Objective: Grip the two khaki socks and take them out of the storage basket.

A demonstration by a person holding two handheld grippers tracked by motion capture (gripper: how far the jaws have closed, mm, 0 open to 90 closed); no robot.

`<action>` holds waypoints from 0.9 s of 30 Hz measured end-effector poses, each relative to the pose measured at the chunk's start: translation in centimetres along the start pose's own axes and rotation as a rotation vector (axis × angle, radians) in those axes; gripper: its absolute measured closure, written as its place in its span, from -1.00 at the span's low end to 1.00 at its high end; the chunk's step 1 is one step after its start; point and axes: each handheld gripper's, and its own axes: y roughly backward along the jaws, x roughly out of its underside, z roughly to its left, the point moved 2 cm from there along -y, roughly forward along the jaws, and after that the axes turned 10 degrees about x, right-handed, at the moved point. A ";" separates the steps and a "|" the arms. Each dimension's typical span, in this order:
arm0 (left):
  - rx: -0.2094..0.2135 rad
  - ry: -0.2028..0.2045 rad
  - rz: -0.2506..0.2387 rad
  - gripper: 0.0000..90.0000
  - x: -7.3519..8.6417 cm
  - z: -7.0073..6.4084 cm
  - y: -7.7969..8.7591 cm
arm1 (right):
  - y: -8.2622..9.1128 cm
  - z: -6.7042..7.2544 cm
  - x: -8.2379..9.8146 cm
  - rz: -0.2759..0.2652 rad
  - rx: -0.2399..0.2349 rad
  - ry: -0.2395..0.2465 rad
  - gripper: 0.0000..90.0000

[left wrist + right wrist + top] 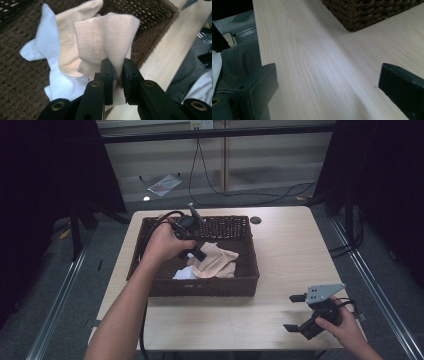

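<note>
A dark wicker basket (150, 226) (20, 82) sits on the pale wooden table (290, 250). Inside lie a beige sock (217, 260) (110, 35), a second paler one (67, 47) and a white sock (182, 274) (47, 42). My left gripper (196, 254) (119, 67) hangs over the basket, shut on a fold of the beige sock, which rises from the pile with its ribbed cuff showing. My right gripper (295, 312) (327, 87) rests open near the table's front right corner, jaws wide apart over bare wood.
A small dark round hole (256, 220) marks the table behind the basket. Cables (215, 185) run over the floor beyond. The basket's corner (367, 15) is ahead of the right gripper. The person's grey trouser leg (239, 60) lies past the table's edge.
</note>
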 end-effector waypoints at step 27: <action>0.069 -0.118 0.063 0.78 1.8 -3.7 -1.5 | 0.0 0.0 0.0 0.002 0.001 -0.002 -0.95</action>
